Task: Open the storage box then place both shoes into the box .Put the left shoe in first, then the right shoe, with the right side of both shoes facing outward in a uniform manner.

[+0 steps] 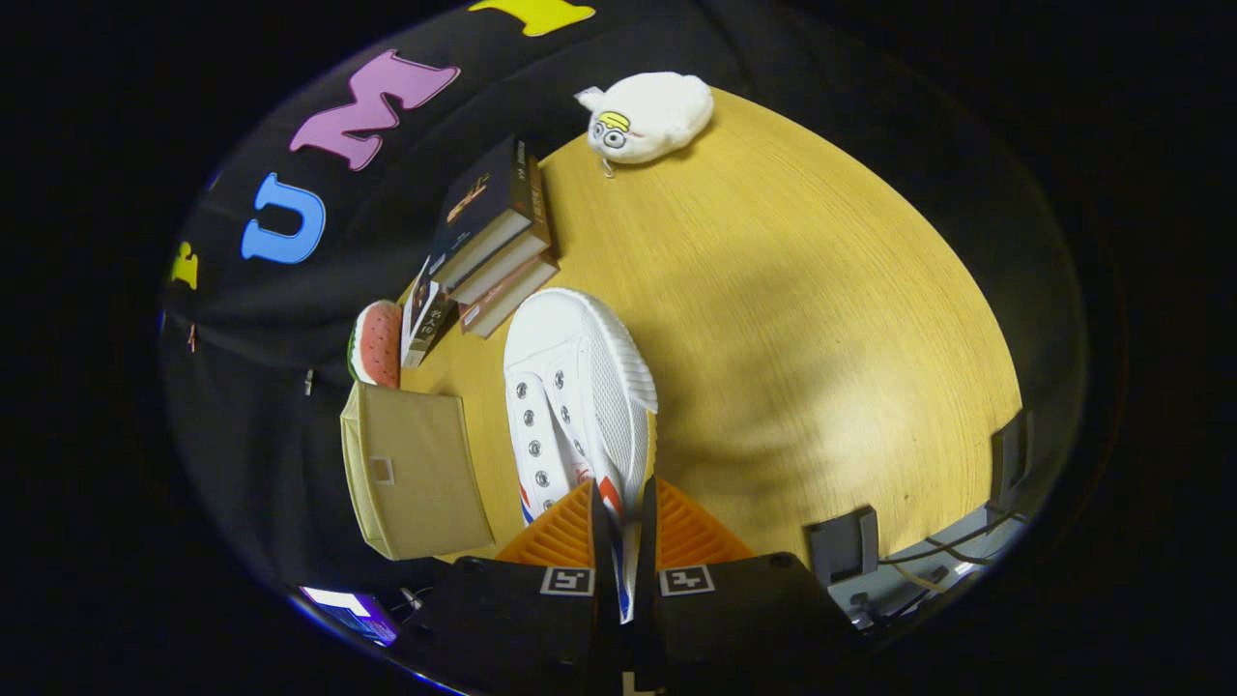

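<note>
Shoe (577, 387), white canvas with red and blue stripes near the heel, hangs in the hand-held gripper (623, 541), whose two orange fingers (560, 536) are clenched on the heel end with only a thin gap between them. Its long axis runs straight ahead from the fingers, toe pointing away toward the stack of books (493, 242) at the bench's (821, 319) far edge, the eyelets turned to one side and the ribbed sole edge to the other. Beside the shoe, at the bench edge against the cloth wall, sits the beige storage box (411, 474); I cannot tell whether it is open. Judging by this, the coming move is a sideways carry to the box, keeping the shoe's side facing correctly.
</note>
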`<act>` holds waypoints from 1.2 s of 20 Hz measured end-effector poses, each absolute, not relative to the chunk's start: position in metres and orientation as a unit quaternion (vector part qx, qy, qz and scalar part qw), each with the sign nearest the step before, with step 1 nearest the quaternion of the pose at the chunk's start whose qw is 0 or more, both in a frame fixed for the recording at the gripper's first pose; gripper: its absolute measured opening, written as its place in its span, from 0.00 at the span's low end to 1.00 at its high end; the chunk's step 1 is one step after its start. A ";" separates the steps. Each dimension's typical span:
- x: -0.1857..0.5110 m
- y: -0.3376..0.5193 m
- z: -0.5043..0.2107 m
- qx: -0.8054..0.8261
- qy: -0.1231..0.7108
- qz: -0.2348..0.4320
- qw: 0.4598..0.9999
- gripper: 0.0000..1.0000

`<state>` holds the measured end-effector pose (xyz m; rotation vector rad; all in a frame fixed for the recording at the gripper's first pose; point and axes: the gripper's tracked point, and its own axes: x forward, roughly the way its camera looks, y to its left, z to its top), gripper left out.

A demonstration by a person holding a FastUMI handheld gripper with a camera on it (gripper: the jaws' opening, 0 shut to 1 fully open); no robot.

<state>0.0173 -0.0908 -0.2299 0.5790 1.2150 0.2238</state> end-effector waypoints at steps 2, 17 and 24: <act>0.018 -0.068 -0.207 0.268 0.555 0.110 0.780 0.10; 0.010 0.187 -0.097 0.270 0.509 0.184 0.796 0.10; 0.003 0.249 -0.118 0.256 0.539 0.166 0.785 0.10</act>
